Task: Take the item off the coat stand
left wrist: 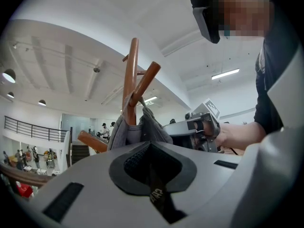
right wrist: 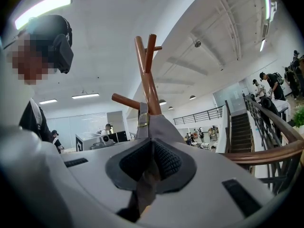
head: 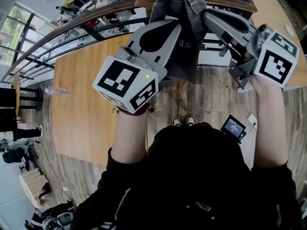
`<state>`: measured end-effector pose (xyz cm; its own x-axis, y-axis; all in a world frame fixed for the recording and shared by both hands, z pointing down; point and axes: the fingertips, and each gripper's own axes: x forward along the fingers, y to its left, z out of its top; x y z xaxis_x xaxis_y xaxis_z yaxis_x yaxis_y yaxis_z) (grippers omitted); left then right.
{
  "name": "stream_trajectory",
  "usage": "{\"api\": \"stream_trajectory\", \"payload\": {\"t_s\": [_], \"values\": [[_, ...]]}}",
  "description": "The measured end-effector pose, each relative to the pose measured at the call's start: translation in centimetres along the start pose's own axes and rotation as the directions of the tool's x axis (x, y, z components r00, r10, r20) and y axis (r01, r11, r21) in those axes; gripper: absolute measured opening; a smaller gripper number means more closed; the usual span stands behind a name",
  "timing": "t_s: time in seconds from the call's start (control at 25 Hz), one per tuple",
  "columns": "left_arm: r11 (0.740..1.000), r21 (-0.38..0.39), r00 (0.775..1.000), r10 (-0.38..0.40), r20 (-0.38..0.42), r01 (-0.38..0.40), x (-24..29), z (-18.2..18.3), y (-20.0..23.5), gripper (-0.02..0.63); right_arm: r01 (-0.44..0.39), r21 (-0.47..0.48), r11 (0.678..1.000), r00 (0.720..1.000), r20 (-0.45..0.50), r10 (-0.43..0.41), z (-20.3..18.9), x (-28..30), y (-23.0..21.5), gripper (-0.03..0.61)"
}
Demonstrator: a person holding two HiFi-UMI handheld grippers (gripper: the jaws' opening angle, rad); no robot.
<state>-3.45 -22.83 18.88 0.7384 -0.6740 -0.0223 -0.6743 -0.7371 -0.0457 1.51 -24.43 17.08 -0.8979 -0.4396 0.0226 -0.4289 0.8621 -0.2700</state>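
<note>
My left gripper point(left wrist: 150, 165) and right gripper point(right wrist: 151, 167) both pinch the grey fabric bag point(head: 184, 56) hanging on the brown wooden coat stand point(right wrist: 145, 65), over grey-brown plank flooring point(head: 211, 95)

A person in a black top point(head: 192, 176) holds up two pale grey grippers with black-and-white marker cubes. The left gripper point(head: 176, 32) and the right gripper point(head: 206, 16) close in from either side, tips against a hanging dark grey fabric item point(head: 186, 56). Beyond it run a curved wooden handrail point(head: 96, 13), a long light wooden table point(head: 86, 119) and a wood-plank floor point(head: 211, 99).
</note>
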Motion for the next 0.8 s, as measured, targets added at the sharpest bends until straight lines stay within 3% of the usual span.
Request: {"api": "stream_trajectory", "payload": {"t_s": [0.4,0.8], "values": [[1.000,-0.019,0.999,0.019,-0.035,-0.020,-0.4,-1.3,0.7,0.005,0.018,0.007,1.000,1.000,0.002,-0.018,-0.3,-0.2,-0.6,0.033],[0.999,-0.036,0.998,0.024,-0.064,-0.026,-0.4,-3.2,-0.1,0.005,0.011,0.047,0.999,1.000,0.000,-0.011,-1.8,-1.0,-0.7,0.180]]}}
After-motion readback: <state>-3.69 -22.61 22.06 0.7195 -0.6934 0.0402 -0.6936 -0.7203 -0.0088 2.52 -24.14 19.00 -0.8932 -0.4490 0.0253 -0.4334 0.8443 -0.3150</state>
